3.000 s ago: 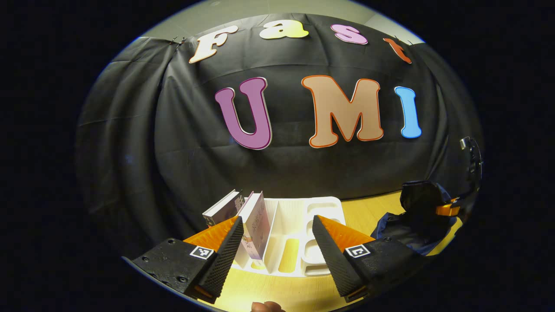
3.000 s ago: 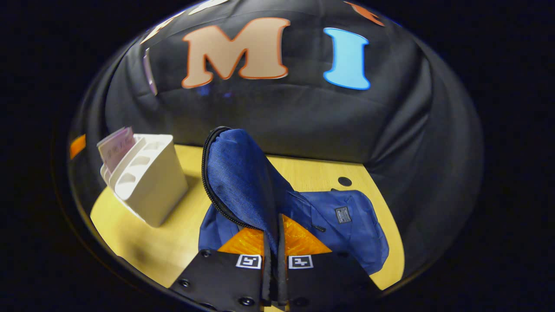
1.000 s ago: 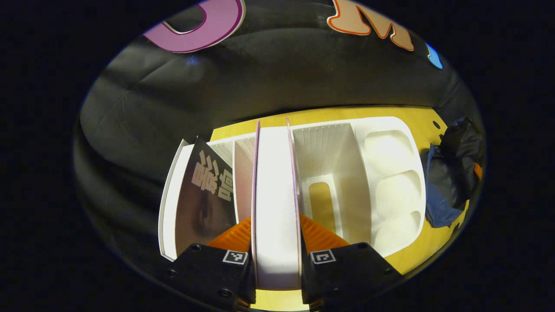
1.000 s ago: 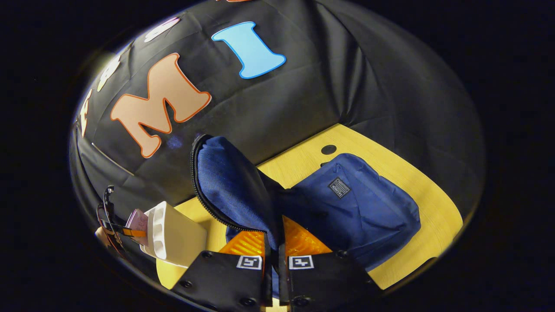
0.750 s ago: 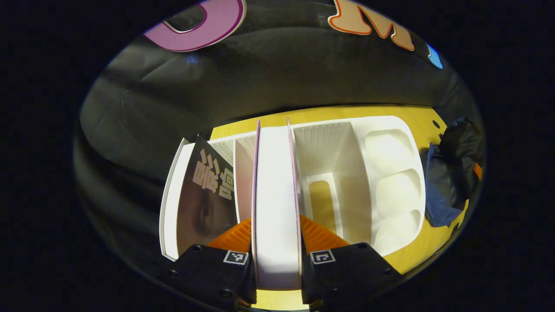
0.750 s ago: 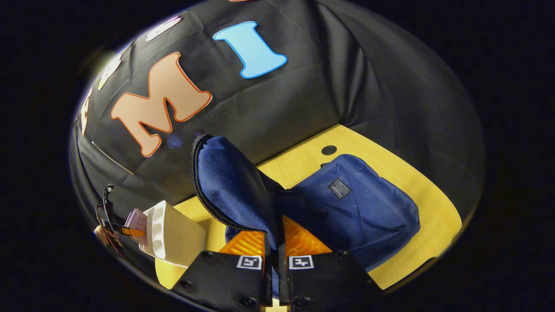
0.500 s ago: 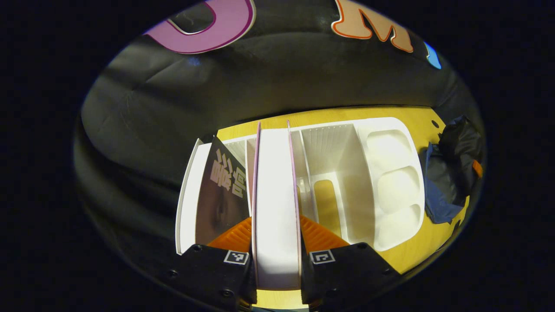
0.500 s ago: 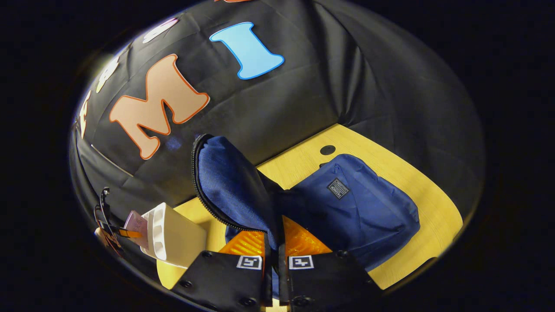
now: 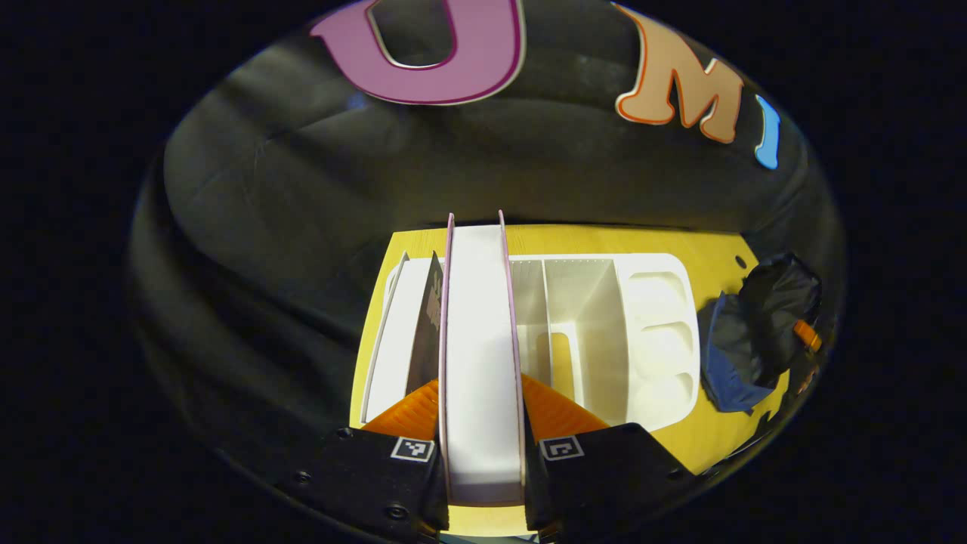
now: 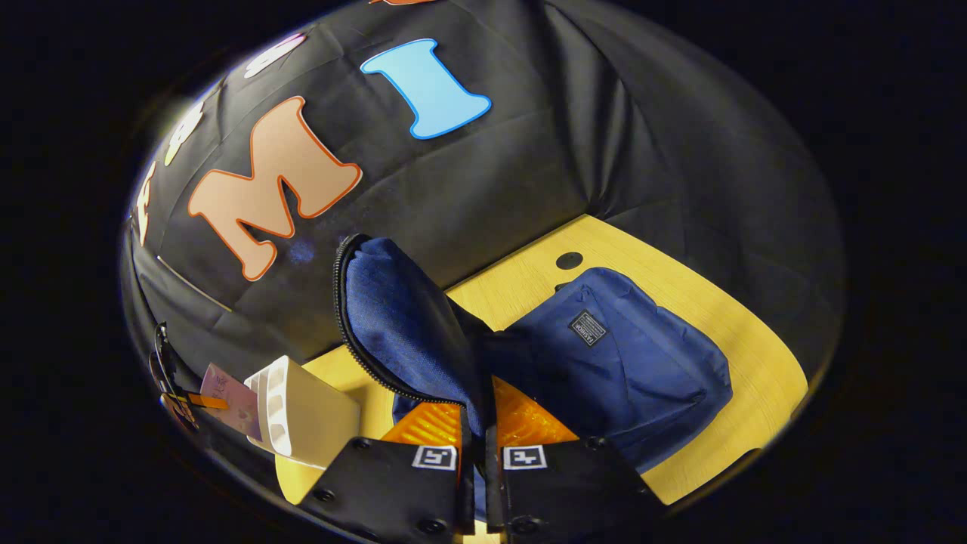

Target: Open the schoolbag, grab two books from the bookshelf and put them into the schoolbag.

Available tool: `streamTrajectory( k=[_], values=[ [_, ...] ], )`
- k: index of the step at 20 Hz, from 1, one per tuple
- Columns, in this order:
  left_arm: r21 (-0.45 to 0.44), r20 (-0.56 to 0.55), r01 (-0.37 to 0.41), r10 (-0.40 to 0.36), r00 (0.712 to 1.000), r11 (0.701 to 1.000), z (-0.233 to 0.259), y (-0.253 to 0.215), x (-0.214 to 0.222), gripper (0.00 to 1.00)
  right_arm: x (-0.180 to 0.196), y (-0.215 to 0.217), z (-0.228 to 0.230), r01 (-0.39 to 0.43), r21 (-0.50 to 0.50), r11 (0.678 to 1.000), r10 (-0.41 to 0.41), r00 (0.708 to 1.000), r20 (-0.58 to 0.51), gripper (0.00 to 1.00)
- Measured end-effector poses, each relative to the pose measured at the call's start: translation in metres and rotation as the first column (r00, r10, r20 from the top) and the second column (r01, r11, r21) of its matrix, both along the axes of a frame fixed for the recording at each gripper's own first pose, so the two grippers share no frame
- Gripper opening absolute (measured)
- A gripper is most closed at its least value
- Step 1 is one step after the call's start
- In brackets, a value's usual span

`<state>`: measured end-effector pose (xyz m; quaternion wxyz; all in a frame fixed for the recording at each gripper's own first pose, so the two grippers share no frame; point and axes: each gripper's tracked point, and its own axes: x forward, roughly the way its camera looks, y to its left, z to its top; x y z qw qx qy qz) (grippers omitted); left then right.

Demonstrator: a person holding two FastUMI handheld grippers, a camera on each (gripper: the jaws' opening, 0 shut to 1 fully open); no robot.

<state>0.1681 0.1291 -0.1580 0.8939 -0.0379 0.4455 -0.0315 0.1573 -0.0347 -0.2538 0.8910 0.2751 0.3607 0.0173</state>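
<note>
My left fingers (image 9: 481, 423) squeezed a stiff book (image 9: 481, 340) by its edge, above the bookshelf (image 9: 650, 332). My right fingers (image 10: 478, 453) pinched the schoolbag (image 10: 604, 363)'s floppy flap (image 10: 400, 325), holding it open on the worktop (image 10: 755, 393).

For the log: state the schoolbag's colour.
Navy blue schoolbag with a black zip edge; clearest in the right gripper view.

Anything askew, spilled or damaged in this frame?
Only the dark-covered book left in the white bookshelf leans sideways rather than standing upright. Nothing is spilled or visibly damaged; the schoolbag flap is just pinched up by the right gripper.
</note>
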Motion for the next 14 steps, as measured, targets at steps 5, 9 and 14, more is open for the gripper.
streamTrajectory(
  k=[5,9,14],
  values=[
    [-0.11,0.049,-0.059,0.064,0.997,0.992,0.03,0.013,-0.002,0.36,-0.001,0.0,0.0,0.001,-0.002,1.0,-0.001,1.0,-0.001,0.12],
    [-0.212,0.092,-0.104,0.126,0.988,0.972,0.059,0.023,-0.004,0.36,0.0,0.0,0.0,0.008,0.003,1.0,-0.008,1.0,-0.004,0.12],
    [-0.398,0.092,-0.16,0.213,0.973,0.903,0.08,0.023,-0.003,0.34,0.001,-0.001,0.0,0.01,0.0,1.0,-0.01,1.0,-0.007,0.12]
  ],
)
